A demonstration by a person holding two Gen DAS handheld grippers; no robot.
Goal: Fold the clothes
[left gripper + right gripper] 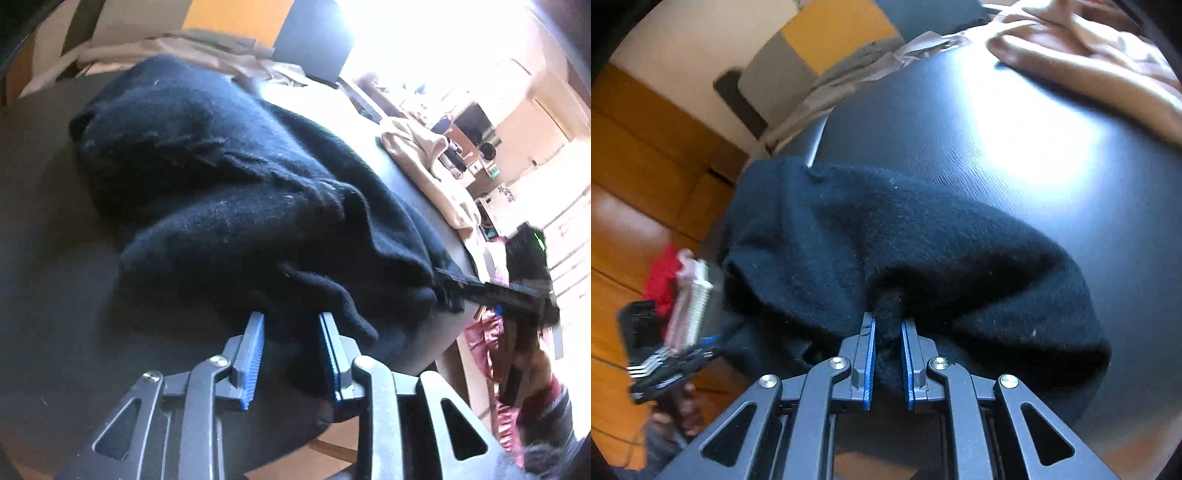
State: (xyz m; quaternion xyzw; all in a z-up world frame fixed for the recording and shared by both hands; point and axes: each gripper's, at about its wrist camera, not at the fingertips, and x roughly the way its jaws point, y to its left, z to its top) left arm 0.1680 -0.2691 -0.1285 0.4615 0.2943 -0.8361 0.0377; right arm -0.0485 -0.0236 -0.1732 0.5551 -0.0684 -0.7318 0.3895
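A black fuzzy garment (221, 184) lies bunched on the dark table (37, 258). In the left wrist view my left gripper (291, 325) stands open at the garment's near edge, a fold of the cloth lying loosely between its blue pads. In the right wrist view my right gripper (888, 328) is shut on a pinched ridge of the same black garment (923, 240). That right gripper also shows in the left wrist view as a dark bar (480, 288) at the cloth's right corner. The left gripper (709, 345) appears blurred at the garment's left side.
A beige garment (1089, 48) lies at the far right of the table (960, 110), and shows too in the left wrist view (424, 162). More pale cloth (184, 48) is heaped at the far edge. A person's red sleeve (663, 277) is at the left. Wooden floor surrounds the table.
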